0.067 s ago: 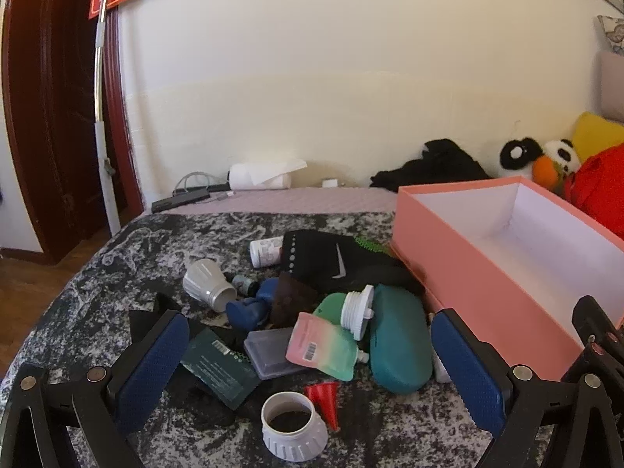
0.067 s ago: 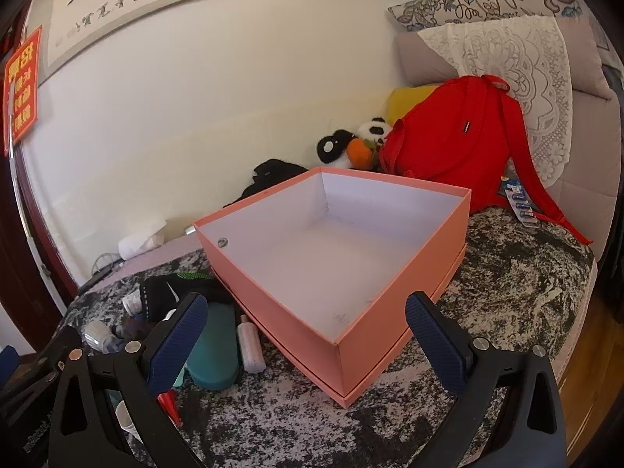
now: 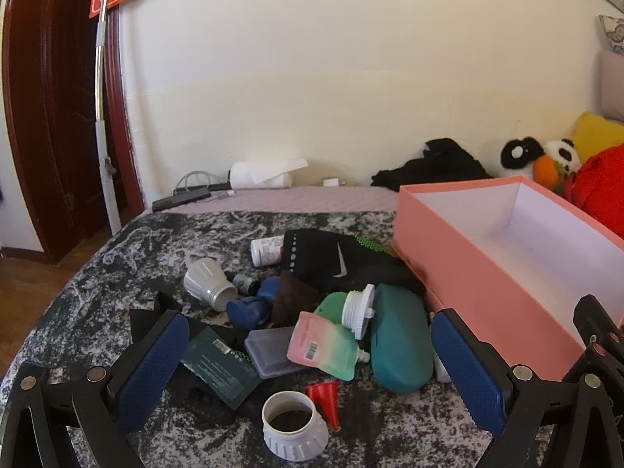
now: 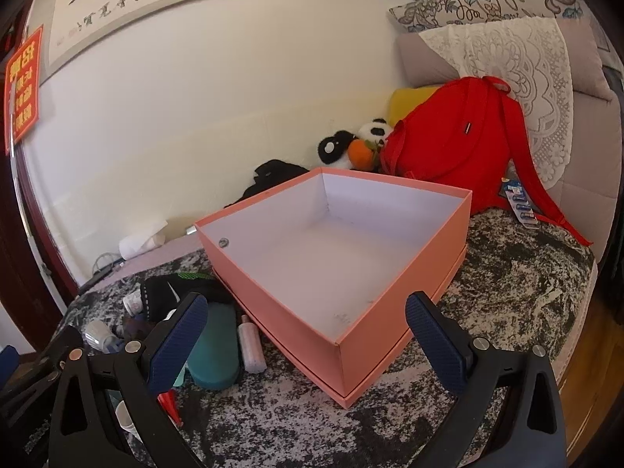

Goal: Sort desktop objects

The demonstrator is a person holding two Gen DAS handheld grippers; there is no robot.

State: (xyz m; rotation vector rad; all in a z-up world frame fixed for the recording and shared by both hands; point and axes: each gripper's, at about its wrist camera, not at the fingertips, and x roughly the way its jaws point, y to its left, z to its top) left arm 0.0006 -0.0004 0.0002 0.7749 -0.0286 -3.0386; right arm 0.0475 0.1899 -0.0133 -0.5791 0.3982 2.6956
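My left gripper (image 3: 308,358) hangs wide apart over the clutter; my right gripper (image 4: 308,347), equally spread, faces the pink box (image 4: 390,292).

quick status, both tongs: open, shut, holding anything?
Left tongs: open, holding nothing, above the clutter.
Right tongs: open, holding nothing, facing the pink box.

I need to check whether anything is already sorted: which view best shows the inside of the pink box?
The right wrist view: the pink box shows its whole white floor, nothing in it. The left wrist view shows the pink box cropped at the right edge.
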